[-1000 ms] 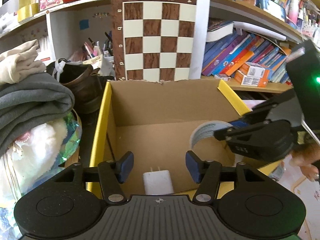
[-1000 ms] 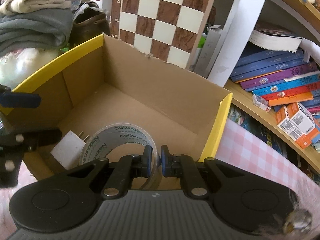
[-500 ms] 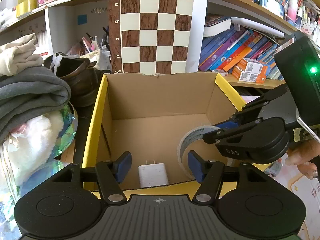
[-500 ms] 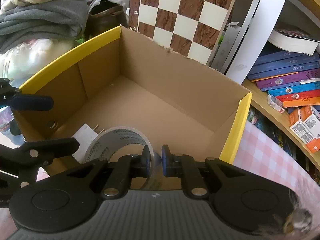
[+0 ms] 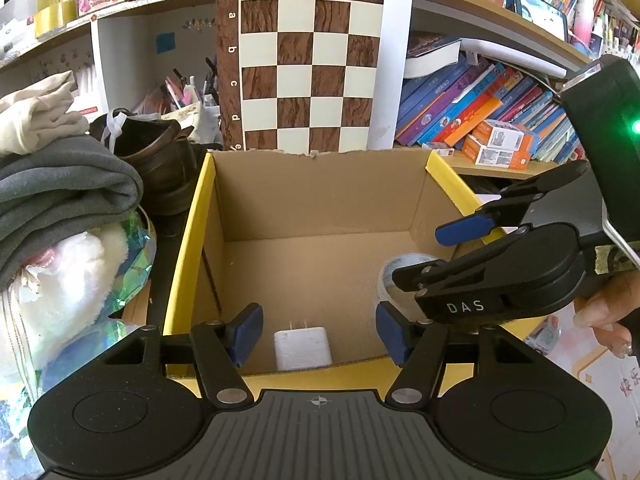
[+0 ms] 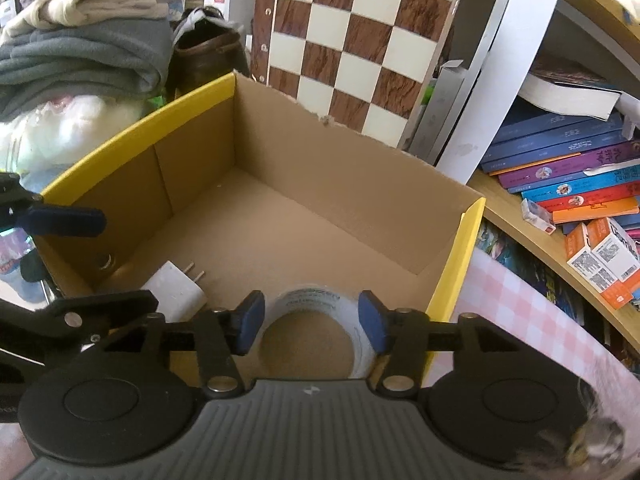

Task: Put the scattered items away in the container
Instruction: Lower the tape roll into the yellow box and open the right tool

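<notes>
A cardboard box with yellow rims [image 5: 320,200] [image 6: 320,184] stands in front of both grippers. A white charger plug [image 5: 303,348] [image 6: 176,292] lies on its floor near the front wall. A roll of clear tape [image 6: 316,328] lies flat on the box floor at the right front; in the left wrist view the tape roll [image 5: 390,276] is mostly hidden behind the right gripper. My right gripper [image 6: 311,322] is open above the tape, not touching it. My left gripper [image 5: 318,334] is open and empty over the box's front edge, above the plug.
A chessboard [image 5: 300,68] leans behind the box. Folded grey and beige clothes [image 5: 60,184], a brown shoe [image 5: 160,168] and a plush toy in wrapping sit to the left. Bookshelves with books [image 6: 568,184] are to the right, over a pink checked cloth [image 6: 520,320].
My right gripper has opened and let go of the tape roll, which now lies flat on the box floor. The left gripper has drawn back a little and stayed open.
</notes>
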A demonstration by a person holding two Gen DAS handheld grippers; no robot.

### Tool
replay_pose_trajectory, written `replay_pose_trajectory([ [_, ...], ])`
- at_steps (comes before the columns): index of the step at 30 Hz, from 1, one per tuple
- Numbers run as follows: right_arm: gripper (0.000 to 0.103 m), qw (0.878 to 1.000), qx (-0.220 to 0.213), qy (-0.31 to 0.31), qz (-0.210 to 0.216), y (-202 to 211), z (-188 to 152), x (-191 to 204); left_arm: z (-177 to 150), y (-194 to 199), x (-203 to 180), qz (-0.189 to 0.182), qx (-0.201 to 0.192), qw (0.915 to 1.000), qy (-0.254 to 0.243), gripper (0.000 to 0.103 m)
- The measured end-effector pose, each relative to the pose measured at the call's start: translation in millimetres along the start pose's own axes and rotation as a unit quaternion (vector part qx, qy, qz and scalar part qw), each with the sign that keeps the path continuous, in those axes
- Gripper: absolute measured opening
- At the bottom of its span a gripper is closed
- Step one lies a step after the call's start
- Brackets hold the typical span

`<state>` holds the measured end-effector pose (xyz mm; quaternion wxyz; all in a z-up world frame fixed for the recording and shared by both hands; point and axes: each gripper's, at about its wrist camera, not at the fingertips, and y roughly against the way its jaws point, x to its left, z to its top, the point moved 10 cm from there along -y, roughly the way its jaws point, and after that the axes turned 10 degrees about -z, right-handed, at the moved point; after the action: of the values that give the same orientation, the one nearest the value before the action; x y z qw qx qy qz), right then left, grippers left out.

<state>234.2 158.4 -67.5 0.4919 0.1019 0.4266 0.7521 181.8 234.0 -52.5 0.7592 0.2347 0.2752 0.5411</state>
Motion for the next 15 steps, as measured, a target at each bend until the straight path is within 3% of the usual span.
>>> replay_pose_trajectory([
  [15, 0.073, 0.999, -0.051, -0.017, -0.001, 38.2, 9.2, -2.2, -0.9, 19.1, -8.2, 0.011, -0.019, 0.9998, 0.001, 0.068],
])
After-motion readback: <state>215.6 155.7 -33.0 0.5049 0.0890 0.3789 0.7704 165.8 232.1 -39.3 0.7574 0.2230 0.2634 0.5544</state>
